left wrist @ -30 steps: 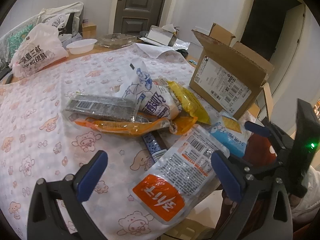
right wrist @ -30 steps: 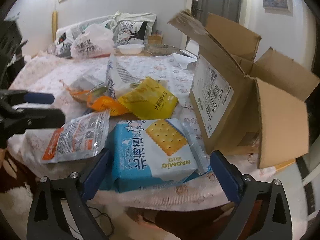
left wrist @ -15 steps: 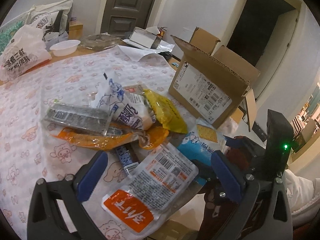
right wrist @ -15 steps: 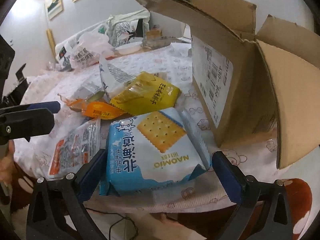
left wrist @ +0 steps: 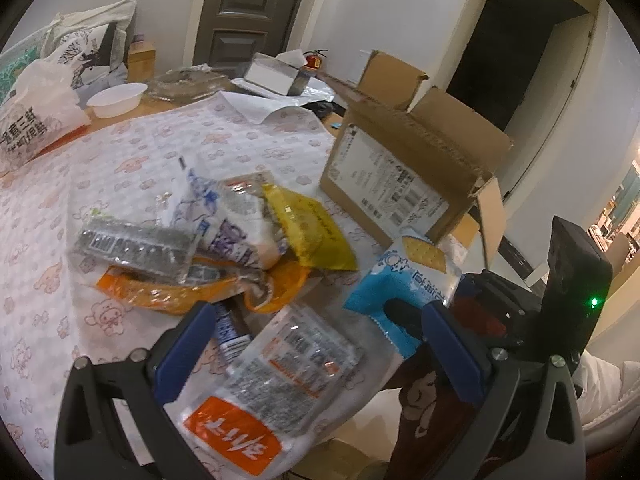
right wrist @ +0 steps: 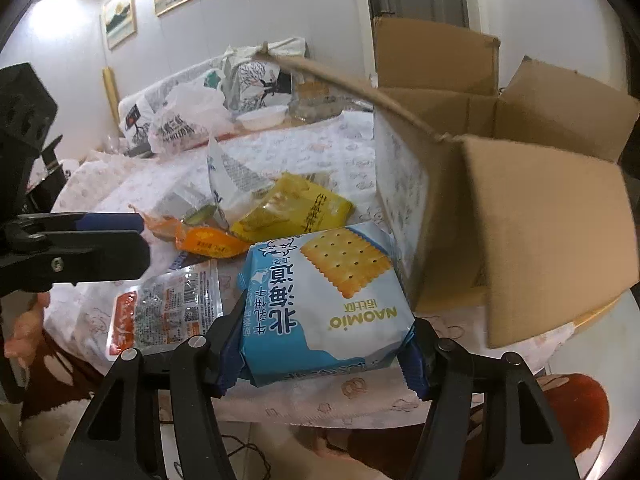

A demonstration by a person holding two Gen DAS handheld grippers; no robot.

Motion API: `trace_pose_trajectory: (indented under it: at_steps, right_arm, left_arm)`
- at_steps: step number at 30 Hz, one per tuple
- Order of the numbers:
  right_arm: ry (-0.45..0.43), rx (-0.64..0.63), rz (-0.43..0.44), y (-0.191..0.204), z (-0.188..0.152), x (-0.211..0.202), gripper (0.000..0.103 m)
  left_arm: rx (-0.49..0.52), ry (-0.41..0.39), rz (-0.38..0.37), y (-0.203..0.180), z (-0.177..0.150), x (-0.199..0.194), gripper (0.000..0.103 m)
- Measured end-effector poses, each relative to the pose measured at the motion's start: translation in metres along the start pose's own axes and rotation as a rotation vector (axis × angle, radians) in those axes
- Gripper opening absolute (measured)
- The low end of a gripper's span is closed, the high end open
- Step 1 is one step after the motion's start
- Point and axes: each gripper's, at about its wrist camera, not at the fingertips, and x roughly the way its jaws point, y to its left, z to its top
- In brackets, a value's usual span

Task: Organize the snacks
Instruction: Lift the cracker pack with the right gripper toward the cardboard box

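My right gripper (right wrist: 326,338) is shut on the blue cracker pack (right wrist: 324,300), gripping its near end; the pack is tilted up off the table beside the open cardboard box (right wrist: 500,216). In the left wrist view the cracker pack (left wrist: 404,280) shows with the right gripper on it. My left gripper (left wrist: 316,344) is open and empty, hovering over a clear packet with an orange label (left wrist: 280,376). A pile of snacks lies beyond: a yellow pack (left wrist: 312,232), an orange pack (left wrist: 192,288), a white-blue bag (left wrist: 236,224) and a grey foil strip (left wrist: 136,248).
The table wears a pink cartoon-print cloth (left wrist: 132,152). At the far side stand a white plastic bag (left wrist: 36,116), a white bowl (left wrist: 116,98) and a tissue box (left wrist: 276,76). The table's front edge runs just under both grippers.
My right gripper has closed on the blue cracker pack and lifted its near end. My left gripper has moved forward over the orange-label packet, still open.
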Motion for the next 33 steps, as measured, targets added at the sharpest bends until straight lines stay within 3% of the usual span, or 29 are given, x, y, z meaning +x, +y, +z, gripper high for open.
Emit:
trace_pose_trajectory:
  at_steps: [7, 14, 20, 22, 25, 33]
  right_arm:
    - [-0.049, 0.011, 0.077, -0.007, 0.004, -0.024, 0.06]
    - [-0.067, -0.014, 0.177, 0.014, 0.015, -0.033, 0.06]
    - [-0.066, -0.064, 0.262, 0.041, 0.026, -0.028, 0.06]
    - [-0.063, -0.085, 0.289, 0.052, 0.029, -0.026, 0.06]
    - [-0.066, -0.126, 0.326, 0.071, 0.037, -0.023, 0.06]
    - [-0.079, -0.171, 0.377, 0.087, 0.058, -0.028, 0.06]
  left_arm:
    - [0.005, 0.0, -0.097, -0.019, 0.013, 0.001, 0.102]
    - [0.015, -0.013, -0.149, -0.028, 0.015, -0.006, 0.102]
    - [-0.011, -0.033, -0.139, -0.015, 0.008, -0.02, 0.099]
    - [-0.014, -0.037, -0.126, -0.01, 0.005, -0.025, 0.096]
    - [-0.009, -0.051, -0.085, -0.005, 0.002, -0.034, 0.083]
    - [0.039, -0.11, -0.016, -0.005, 0.012, -0.067, 0.076]
